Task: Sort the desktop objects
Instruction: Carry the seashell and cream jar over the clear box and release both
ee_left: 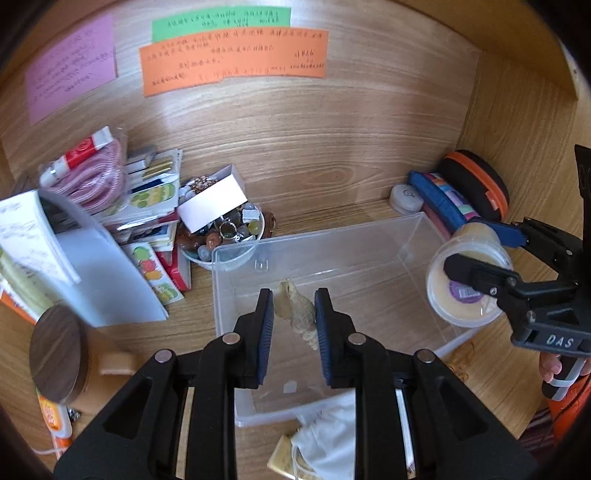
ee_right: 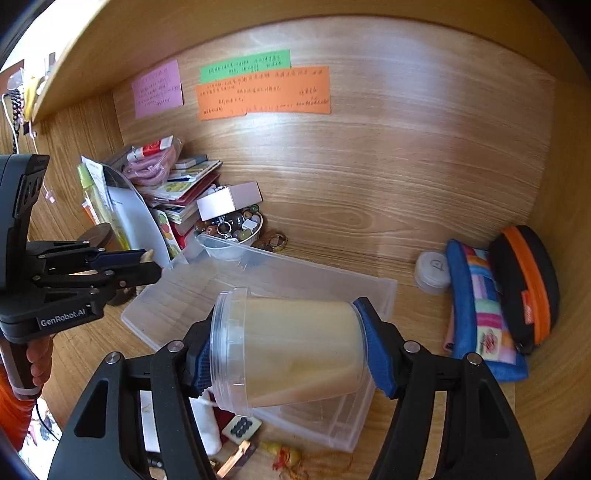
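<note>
The wood-grain desk alcove point(ee_left: 332, 147) bears three handwritten paper notes at twelve o'clock in the left wrist view: an orange one point(ee_left: 232, 59), a green one point(ee_left: 221, 22) above it, and a pink one point(ee_left: 70, 66) at ten o'clock. A clear rectangular plastic bin point(ee_left: 417, 236) sits at the centre of the desktop. At nine o'clock from the bin leans a heap of booklets and sticker sheets point(ee_left: 147, 206) topped by a coiled pink cord point(ee_left: 99, 177); just beside it stands a white bowl of coloured beads and stones point(ee_left: 229, 236) with a small white box point(ee_left: 212, 203) resting on top. At two o'clock, against the side wall, lie a blue patchwork pouch point(ee_right: 480, 314), a black case with an orange zip band point(ee_right: 524, 284) and a small round white container point(ee_right: 432, 271).

The right gripper point(ee_right: 291, 354) clamps a clear lidded tub of pale yellow contents point(ee_right: 295, 350) lying sideways between its blue pads, above the bin's three o'clock edge. The left gripper point(ee_left: 294, 321) is narrowed onto a beige spiral seashell point(ee_left: 295, 310), held over the bin's interior. At seven o'clock in the left view sits a round dark wooden lid point(ee_left: 55, 358).
</note>
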Demonstrator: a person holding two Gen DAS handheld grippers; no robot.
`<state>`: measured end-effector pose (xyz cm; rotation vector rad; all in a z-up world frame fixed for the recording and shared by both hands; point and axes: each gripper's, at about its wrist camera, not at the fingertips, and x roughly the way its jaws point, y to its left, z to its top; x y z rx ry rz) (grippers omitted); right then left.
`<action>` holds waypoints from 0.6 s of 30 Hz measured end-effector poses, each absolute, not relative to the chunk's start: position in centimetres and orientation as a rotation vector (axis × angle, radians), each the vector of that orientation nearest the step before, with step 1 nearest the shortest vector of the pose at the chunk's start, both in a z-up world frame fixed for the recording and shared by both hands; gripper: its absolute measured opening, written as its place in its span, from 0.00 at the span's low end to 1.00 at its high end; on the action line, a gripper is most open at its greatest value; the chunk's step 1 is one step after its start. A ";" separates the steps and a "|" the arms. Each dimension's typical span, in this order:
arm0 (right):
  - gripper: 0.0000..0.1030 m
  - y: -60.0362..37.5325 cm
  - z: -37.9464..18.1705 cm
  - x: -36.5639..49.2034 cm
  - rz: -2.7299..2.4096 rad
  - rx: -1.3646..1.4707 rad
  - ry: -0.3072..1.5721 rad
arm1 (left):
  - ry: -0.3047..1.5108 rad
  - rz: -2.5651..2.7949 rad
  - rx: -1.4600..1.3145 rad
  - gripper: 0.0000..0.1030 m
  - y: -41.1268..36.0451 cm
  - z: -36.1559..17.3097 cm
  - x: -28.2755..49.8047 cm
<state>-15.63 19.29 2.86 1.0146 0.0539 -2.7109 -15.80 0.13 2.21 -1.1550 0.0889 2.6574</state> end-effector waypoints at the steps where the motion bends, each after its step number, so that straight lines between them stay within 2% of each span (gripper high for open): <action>1: 0.61 19.2 2.7 -16.1 -2.700 1.023 0.056 | 0.088 2.645 -1.166 0.21 0.3 2.0 -16.4; 18: 0.61 17.6 -0.6 -23.5 -2.557 1.213 0.160 | 0.167 2.582 -1.361 0.21 1.3 -2.4 -21.5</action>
